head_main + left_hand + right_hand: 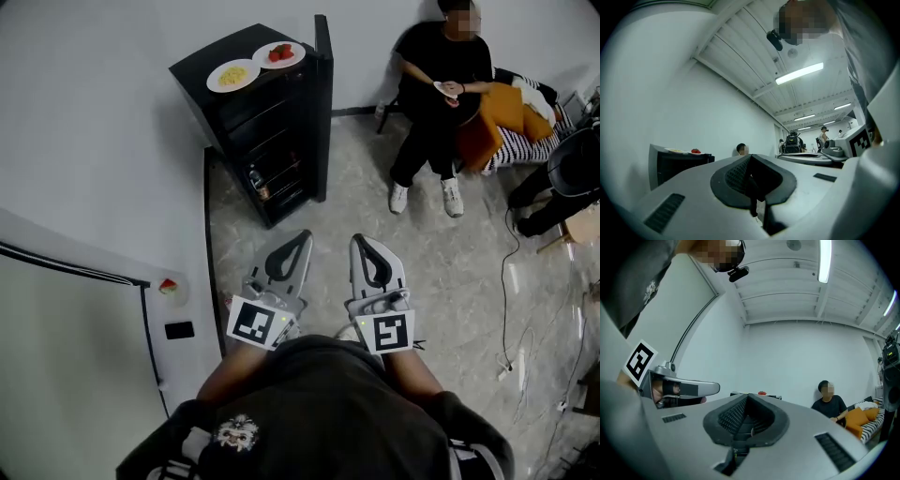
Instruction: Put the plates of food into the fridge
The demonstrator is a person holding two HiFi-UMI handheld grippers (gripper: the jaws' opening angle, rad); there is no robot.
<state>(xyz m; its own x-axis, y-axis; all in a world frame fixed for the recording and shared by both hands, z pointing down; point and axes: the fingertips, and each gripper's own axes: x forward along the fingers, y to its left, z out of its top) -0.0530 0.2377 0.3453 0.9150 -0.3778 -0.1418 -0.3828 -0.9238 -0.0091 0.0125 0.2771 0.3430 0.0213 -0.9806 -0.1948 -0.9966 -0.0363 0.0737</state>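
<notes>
A black mini fridge (253,112) stands against the white wall with its door (322,103) swung open. Two white plates rest on its top: one with yellow food (232,75) and one with red food (278,54). My left gripper (304,236) and right gripper (360,242) are side by side over the floor, well short of the fridge and pointing toward it, both shut and empty. In the left gripper view the fridge (677,166) and the red food (695,151) show beyond the left gripper (749,158). The right gripper (747,397) sees the red food (761,393) far off.
A person (436,84) sits on the floor to the right of the fridge, beside an orange cushion (502,108). Cables (506,281) trail over the floor at the right. At the left is a white surface (75,356) with a small red item (169,286) at its edge.
</notes>
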